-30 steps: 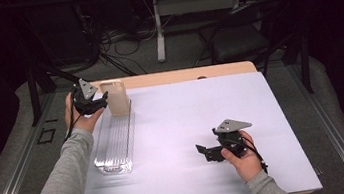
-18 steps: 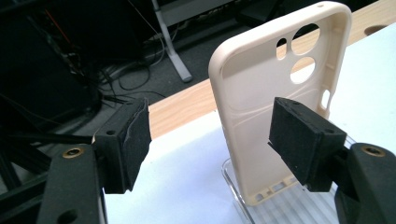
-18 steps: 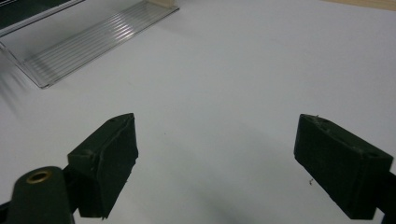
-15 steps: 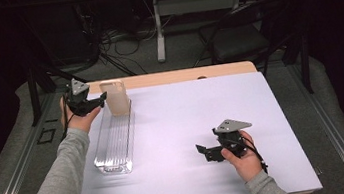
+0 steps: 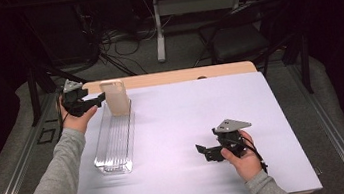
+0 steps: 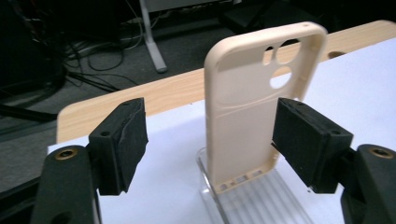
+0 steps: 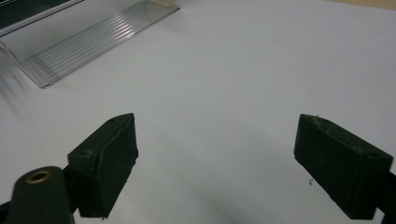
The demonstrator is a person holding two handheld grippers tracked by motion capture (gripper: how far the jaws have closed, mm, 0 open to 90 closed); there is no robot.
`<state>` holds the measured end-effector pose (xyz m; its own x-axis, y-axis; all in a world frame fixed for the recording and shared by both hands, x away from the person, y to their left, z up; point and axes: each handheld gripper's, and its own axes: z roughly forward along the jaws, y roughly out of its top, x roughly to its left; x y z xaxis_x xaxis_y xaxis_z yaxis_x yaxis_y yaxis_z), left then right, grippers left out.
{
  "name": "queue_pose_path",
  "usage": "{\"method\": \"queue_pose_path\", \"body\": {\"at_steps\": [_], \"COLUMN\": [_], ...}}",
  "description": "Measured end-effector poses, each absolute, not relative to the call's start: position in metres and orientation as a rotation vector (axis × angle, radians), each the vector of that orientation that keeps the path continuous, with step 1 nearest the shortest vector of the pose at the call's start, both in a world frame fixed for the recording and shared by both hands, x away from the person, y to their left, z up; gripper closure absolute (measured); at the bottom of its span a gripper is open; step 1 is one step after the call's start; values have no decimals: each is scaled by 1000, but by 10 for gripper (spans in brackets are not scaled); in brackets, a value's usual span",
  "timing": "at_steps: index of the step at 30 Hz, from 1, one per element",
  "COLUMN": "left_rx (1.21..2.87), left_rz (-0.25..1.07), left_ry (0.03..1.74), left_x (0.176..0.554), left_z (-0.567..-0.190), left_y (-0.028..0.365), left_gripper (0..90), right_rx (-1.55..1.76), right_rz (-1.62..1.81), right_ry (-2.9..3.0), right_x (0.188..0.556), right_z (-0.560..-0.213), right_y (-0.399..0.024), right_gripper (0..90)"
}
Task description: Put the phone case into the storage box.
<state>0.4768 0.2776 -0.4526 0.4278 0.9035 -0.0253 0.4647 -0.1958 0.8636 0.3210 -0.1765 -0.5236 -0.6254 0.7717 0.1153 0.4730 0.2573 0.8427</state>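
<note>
A beige phone case (image 5: 115, 97) (image 6: 252, 116) stands upright in the far end of a clear ridged rack (image 5: 115, 145) (image 6: 261, 200). My left gripper (image 5: 96, 101) (image 6: 208, 128) hovers just left of the case, pointing at it. Its jaws have just been opening a little; the case stands ahead of the pads (image 6: 120, 140), untouched. My right gripper (image 5: 206, 152) (image 7: 215, 154) rests low over the white table (image 5: 187, 110) at the front right, open with only bare tabletop between its jaws. The rack (image 7: 93, 39) lies ahead of it to the left.
A wooden strip (image 5: 182, 75) borders the table's far edge. Behind the table are a chair (image 5: 243, 37), a desk leg (image 5: 159, 33) and floor cables. Dark floor rails run along both sides.
My left gripper has drawn back to the left, away from the phone case, which stays upright in the rack. The right gripper has not moved.
</note>
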Motion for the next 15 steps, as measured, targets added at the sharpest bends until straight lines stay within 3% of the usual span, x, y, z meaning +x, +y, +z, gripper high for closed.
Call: {"method": "queue_pose_path", "body": {"at_steps": [15], "left_rx": [1844], "left_rz": [488], "left_ry": [1167], "left_x": [467], "left_z": [-446], "left_y": [278], "left_gripper": [239], "right_rx": [1142], "right_rz": [1303], "right_ry": [2215], "right_x": [321], "right_z": [-523], "right_y": [-178], "right_gripper": [129]}}
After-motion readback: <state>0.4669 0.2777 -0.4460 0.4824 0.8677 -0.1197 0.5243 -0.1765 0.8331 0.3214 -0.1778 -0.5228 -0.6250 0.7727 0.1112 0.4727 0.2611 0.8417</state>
